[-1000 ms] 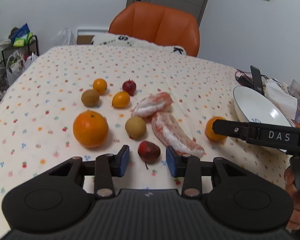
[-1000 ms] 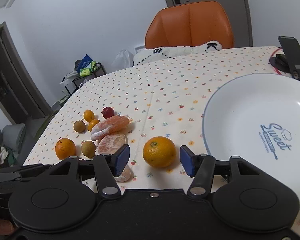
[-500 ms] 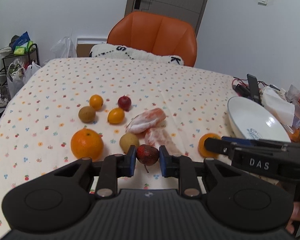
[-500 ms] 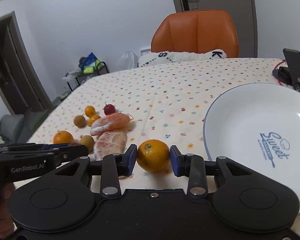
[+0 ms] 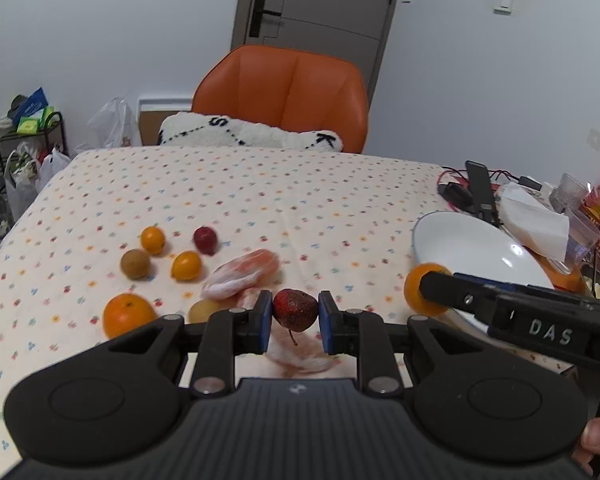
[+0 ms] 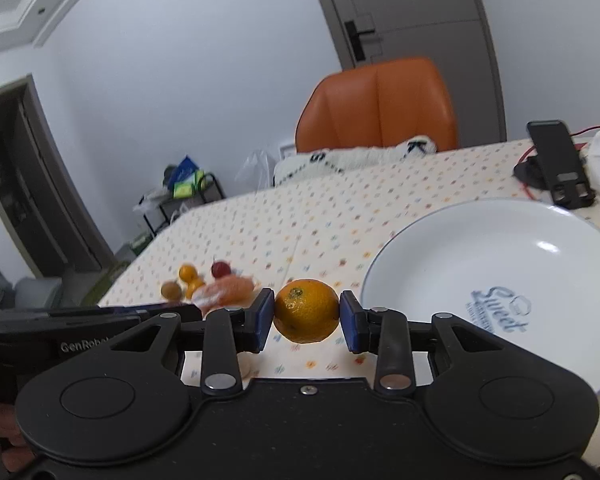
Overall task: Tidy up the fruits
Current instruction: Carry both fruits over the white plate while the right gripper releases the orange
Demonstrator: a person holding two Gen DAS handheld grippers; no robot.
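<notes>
Right wrist: plate [image 6: 460,248] reads "Sweet", orange [image 6: 306,311] gripped

The bench [image 5: 260,200] wears a cream cloth dotted with small red, orange and blue flowers. Black claws carry blue pads [image 5: 265,320] — one grips a dark red fruit [image 5: 295,313], the other an orange [image 6: 307,311]. The plate [image 6: 460,248] is white, blue-rimmed, with blue lettering; the far chair [image 5: 284,88] is orange.
</notes>
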